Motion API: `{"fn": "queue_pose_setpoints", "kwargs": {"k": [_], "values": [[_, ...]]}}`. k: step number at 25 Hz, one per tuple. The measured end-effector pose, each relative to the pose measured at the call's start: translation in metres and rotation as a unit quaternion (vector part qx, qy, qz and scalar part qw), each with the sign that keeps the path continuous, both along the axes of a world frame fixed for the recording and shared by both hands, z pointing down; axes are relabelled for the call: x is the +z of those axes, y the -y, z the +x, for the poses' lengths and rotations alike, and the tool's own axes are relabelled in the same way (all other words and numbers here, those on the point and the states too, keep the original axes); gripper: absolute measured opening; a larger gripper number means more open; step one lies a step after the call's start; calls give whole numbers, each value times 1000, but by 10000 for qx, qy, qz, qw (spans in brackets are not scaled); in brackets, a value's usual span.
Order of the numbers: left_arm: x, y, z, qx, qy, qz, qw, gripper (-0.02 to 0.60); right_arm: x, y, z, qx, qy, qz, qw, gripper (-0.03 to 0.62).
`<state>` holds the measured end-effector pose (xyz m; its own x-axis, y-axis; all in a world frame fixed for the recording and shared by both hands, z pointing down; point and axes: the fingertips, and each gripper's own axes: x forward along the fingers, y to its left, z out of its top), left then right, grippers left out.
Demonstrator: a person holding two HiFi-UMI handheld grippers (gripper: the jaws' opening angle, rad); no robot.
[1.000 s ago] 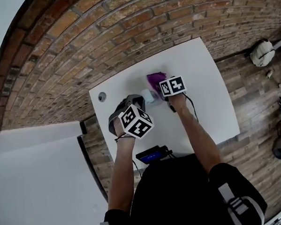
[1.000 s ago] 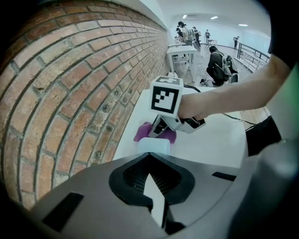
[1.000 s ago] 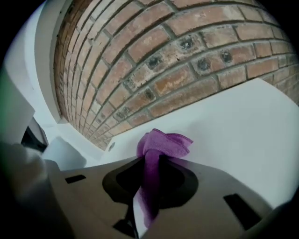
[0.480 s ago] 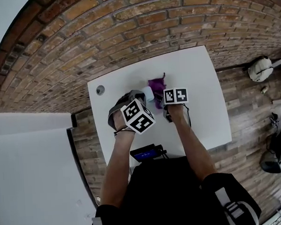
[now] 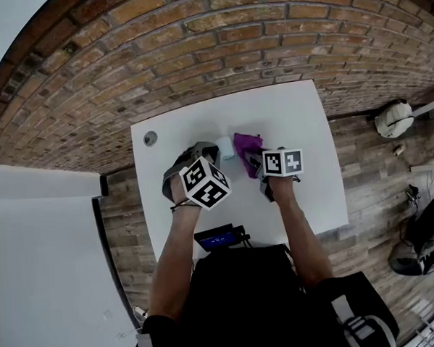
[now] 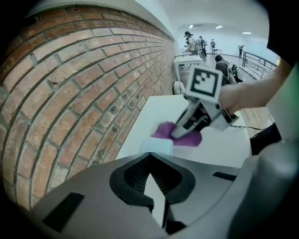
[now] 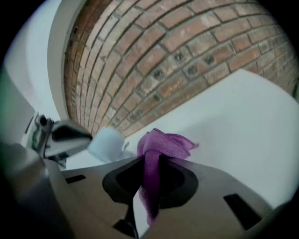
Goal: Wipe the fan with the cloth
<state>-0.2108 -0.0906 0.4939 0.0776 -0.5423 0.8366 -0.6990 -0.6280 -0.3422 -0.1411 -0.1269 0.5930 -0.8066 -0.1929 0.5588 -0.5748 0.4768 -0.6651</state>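
Nearest, at the bottom of the head view, a small dark device with a blue lit screen (image 5: pixel 220 238) sits at the near edge of the white rectangular counter (image 5: pixel 316 193). Above it, at centre frame, the left gripper (image 6: pixel 150 158) has its tongs clenched, with only a sliver of gap between them. The small pale-blue rounded fan (image 5: pixel 226 147) stands on the counter just past their tips. Whether they pinch any part of it I cannot tell. In the head view the fan's longer side runs roughly toward the top of the frame, and which way it faces is unclear.

Right of centre, the right gripper (image 7: pixel 148 163) has its tongs grasping the purple fabric cloth (image 7: pixel 161 142). The cloth's length runs up and down between them, with a bunch puffing out above the tips and a tail hanging below. The cloth lies just beside the fan, on its right in the head view. Beyond the counter's far edge, a red brick wall (image 5: pixel 196 47) fills the top of the frame.
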Motion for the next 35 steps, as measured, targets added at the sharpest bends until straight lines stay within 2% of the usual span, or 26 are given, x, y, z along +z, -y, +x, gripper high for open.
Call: {"fn": "queue_pose_setpoints", "kwargs": {"k": [3,5,8,9,11,14,18,23,26,29,31,33,35], "values": [[-1,-15,3,-190,-448,7,9988,0,-69,58,-19,-53,465,828,9955,72],[10,-26,13,-244,-847,-237,9958,0,-100,69,-46,-587,604,1187,9894,72],[28,-33,18,-340,-1010,-472,9932,0,-100,51,-82,-1812,173,1353,9739,72],[30,-33,17,-386,-1024,-483,9928,0,-94,43,-87,-2076,-8,1343,9689,72],[31,-31,11,-466,-1047,-483,9922,0,-86,34,-85,-2226,-153,1214,9672,72],[31,-30,-4,-573,-1000,-496,9921,0,-83,26,-73,-2006,-16,931,9752,72],[31,-24,-24,-676,-938,-524,9919,0,-80,8,-57,-1678,-22,794,9826,72],[34,-19,-36,-654,-781,-579,9931,0,-75,-17,-38,-720,231,494,9959,72],[20,-18,-41,-733,-776,-414,9934,0,-68,-15,-22,-76,472,257,9985,72],[-8,-15,-28,-455,-551,-156,9973,0,-93,1,-13,397,989,380,9936,72],[-10,-14,-13,-91,-302,-237,9992,0,-125,11,-19,550,1634,435,9841,72],[-3,-15,-7,111,-69,-370,9992,0,-145,14,-30,640,2310,208,9706,72],[1,-16,-8,135,44,-393,9991,0,-140,8,-41,644,2621,-133,9628,72]]}}
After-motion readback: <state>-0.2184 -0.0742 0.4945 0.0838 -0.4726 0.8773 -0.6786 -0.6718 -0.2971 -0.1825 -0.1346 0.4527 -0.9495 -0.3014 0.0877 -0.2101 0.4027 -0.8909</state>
